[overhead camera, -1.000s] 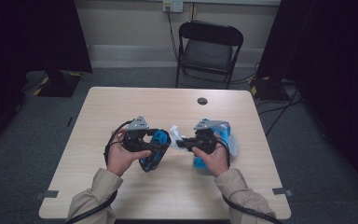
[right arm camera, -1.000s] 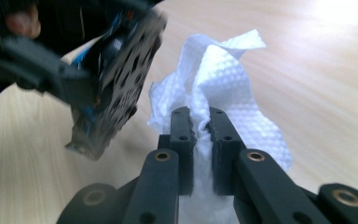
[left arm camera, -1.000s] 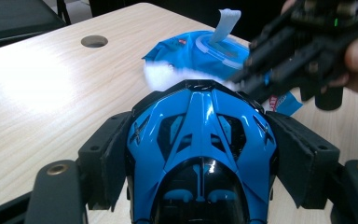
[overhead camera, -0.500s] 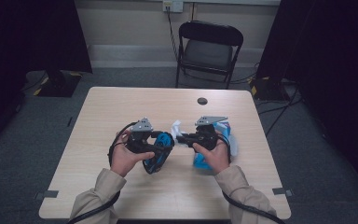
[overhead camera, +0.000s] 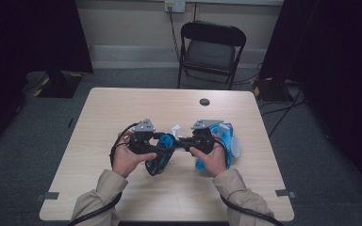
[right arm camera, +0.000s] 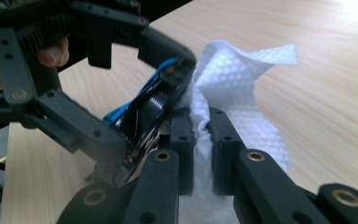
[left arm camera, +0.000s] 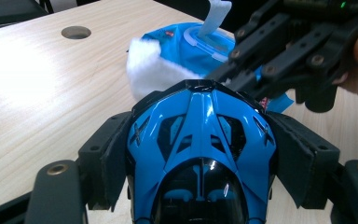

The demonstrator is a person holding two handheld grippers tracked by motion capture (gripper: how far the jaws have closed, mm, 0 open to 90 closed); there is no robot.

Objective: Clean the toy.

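Left hand-held gripper [overhead camera: 162, 153]: I have it clamped on a blue toy shell [left arm camera: 200, 154], a glossy car-like body with black insets. The jaws stand fairly wide, one pad on each flank of the shell, which sits nose-out between them. Held above the bench [overhead camera: 122, 113], near its middle.

Right hand-held gripper [overhead camera: 181, 141]: jaws nearly together, pinching a white wipe [right arm camera: 235, 88]. The wipe's free part stands up past the jaw tips in a crumpled fold. In the right gripper view it lies against the nose end of the shell; in the left gripper view it shows as a white wad just beyond that nose.

Wipe pack [left arm camera: 191, 42]: blue soft pack, lid open, another sheet sticking up from the slot. It lies on the bench on my right side, behind the right hand-held gripper.

Round hole [overhead camera: 204, 101]: far side of the bench, well apart from the work.

Chair [overhead camera: 210, 49]: beyond the bench, unused.

Progress, as I judge it: wipe drawn, shell picked up, the two brought together. Wiping has reached the nose at most; the roof and flanks, under the left pads, look untouched and would need a re-grip. Whether any dirt has come off I cannot tell. Setting the shell down and disposing of the wipe remain.
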